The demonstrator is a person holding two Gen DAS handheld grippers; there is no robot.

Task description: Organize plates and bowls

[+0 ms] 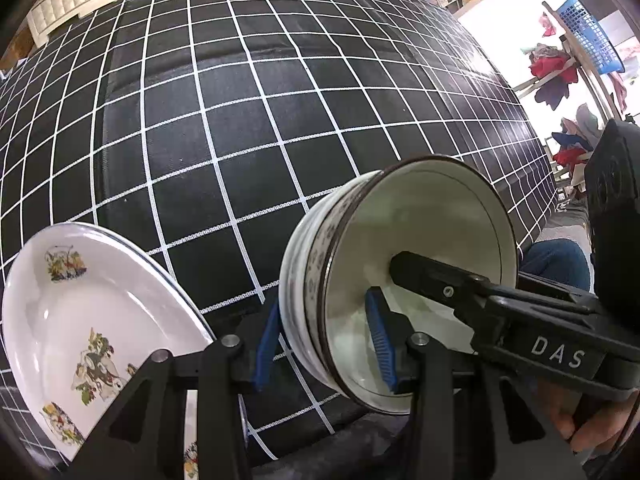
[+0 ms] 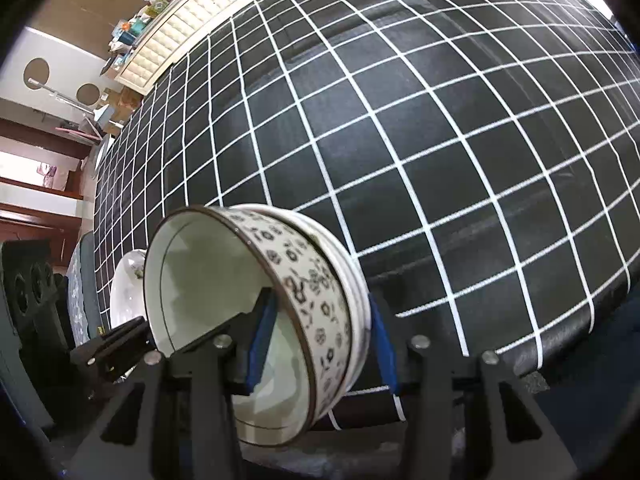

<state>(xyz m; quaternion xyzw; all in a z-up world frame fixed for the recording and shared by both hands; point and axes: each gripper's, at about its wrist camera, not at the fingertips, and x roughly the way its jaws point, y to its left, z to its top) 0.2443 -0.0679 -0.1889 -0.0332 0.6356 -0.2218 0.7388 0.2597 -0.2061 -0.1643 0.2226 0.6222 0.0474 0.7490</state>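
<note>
Black grid cloth (image 1: 248, 128) under nested bowls (image 1: 400, 280), left fingers (image 1: 267, 344) and right fingers (image 2: 262, 340) each clamped across their wall.

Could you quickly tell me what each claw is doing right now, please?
Left claw: shut on the stacked bowls' wall.
Right claw: shut on the same stacked bowls.

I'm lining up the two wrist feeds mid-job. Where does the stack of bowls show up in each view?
Left wrist: the bowl stack sits lower right of centre, tipped on its side, opening facing right, clamped at the rim by both the left gripper and the right gripper.
Right wrist: the bowl stack sits lower left of centre, opening facing left, in the right gripper.
Shared landmark: the black grid cloth.
</note>
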